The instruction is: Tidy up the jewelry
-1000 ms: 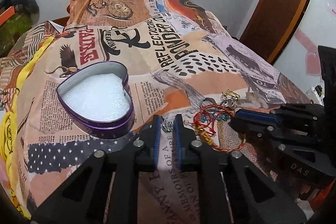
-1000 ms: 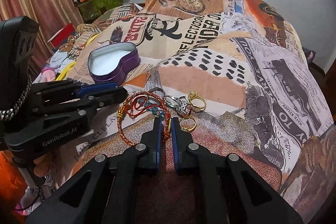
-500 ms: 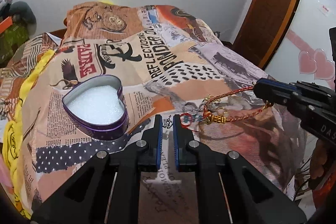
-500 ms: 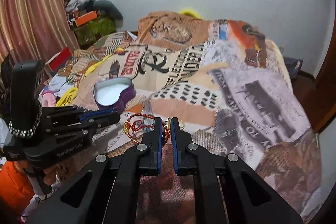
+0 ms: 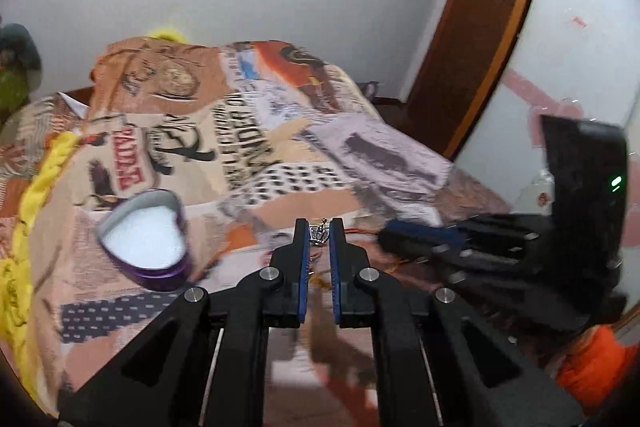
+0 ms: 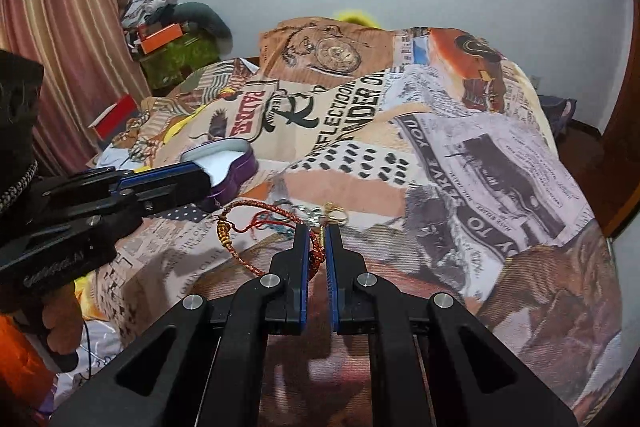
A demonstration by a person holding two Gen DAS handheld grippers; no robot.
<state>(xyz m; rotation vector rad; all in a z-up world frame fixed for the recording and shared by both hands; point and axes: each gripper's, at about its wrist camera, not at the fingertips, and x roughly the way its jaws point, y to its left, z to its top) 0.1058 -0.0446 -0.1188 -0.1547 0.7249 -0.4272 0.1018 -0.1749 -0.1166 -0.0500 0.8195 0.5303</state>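
Both grippers lifted with a piece each, tin not yet filled.

Left gripper [image 5: 319, 233] has its fingers pinching a small silver crown charm [image 5: 319, 233] at the tips, held above the bed [image 6: 460, 163]. Right gripper [image 6: 317, 241] has its fingers pressed together on the red braided bracelet [image 6: 256, 223], which hangs out to the left with its gold knot dangling clear of the cover. Heart-shaped purple tin [image 5: 146, 243] sits open on the bed to the left, white foam lining bare as far as visible, so nothing stored yet. Gold ring [image 6: 338, 214] and a few silver pieces, too small to tell, lie on the cover just beyond the right fingertips. Judged early: two pieces picked, none placed, the rest left to collect.
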